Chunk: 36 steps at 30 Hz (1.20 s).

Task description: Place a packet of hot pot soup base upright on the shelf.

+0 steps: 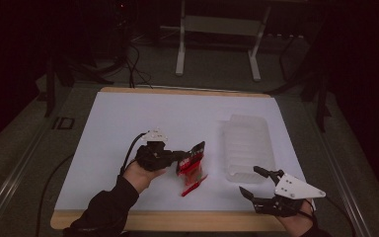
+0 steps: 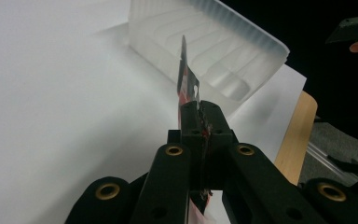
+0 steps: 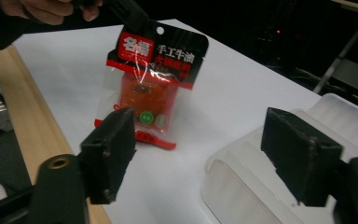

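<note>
Pinching red snack packet (image 1: pixel 192 165) by its top edge, left tool (image 1: pixel 179 156), right tool (image 1: pixel 254 183) wide apart near translucent tray (image 1: pixel 246 143).

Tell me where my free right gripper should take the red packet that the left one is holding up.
Probably the packet's lower sealed edge, approached from the tray side. It hangs upright from the left gripper, clamped at its top corner, so the flat bottom strip hangs free. The open right gripper already faces it; turn the jaws to pinch across the thin film.
</note>
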Each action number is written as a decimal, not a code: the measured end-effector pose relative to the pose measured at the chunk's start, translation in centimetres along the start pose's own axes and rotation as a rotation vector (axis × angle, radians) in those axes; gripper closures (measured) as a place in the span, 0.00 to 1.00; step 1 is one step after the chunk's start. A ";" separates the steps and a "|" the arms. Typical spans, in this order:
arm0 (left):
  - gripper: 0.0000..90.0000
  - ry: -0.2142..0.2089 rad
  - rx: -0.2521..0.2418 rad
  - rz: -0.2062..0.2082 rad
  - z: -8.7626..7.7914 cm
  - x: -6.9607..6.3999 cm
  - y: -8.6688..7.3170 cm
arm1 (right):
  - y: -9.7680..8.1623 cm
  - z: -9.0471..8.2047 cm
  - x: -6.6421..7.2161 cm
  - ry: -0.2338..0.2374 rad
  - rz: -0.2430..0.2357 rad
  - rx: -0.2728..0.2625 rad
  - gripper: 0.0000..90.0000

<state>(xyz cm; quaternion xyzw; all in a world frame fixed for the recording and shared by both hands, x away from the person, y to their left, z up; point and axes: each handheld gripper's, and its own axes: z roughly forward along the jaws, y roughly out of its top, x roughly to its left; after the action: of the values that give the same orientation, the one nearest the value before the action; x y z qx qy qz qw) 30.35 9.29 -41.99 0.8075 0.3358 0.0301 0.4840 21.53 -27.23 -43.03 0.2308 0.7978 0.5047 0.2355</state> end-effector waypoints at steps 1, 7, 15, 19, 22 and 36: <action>0.99 0.001 -0.003 0.008 0.1 -0.1 0.2 | 0.1 0.0 0.0 0.005 0.000 0.004 0.31; 0.99 -0.044 -0.005 0.047 0.1 -0.8 1.2 | 0.5 -0.4 -0.4 0.011 -0.012 -0.004 0.32; 0.99 -0.094 0.004 0.100 -0.3 -1.5 2.0 | 1.8 -0.6 -1.8 0.047 -0.062 0.004 0.36; 0.99 -0.109 0.006 0.124 -0.6 -1.6 2.1 | 3.0 0.0 -2.9 0.084 -0.104 0.038 0.38; 0.99 -0.140 0.003 0.139 -0.8 -1.6 2.1 | 4.3 0.7 -3.6 0.125 -0.136 0.069 0.46; 0.99 -0.228 0.008 0.221 -1.1 -2.9 2.4 | 9.6 5.5 -5.4 0.360 -0.267 0.257 0.49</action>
<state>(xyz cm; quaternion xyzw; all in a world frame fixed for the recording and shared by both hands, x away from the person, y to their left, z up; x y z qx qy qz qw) 28.97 7.75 -38.72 0.8397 0.1880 -0.0101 0.5094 30.36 -22.94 -35.54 0.0579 0.9078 0.3968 0.1230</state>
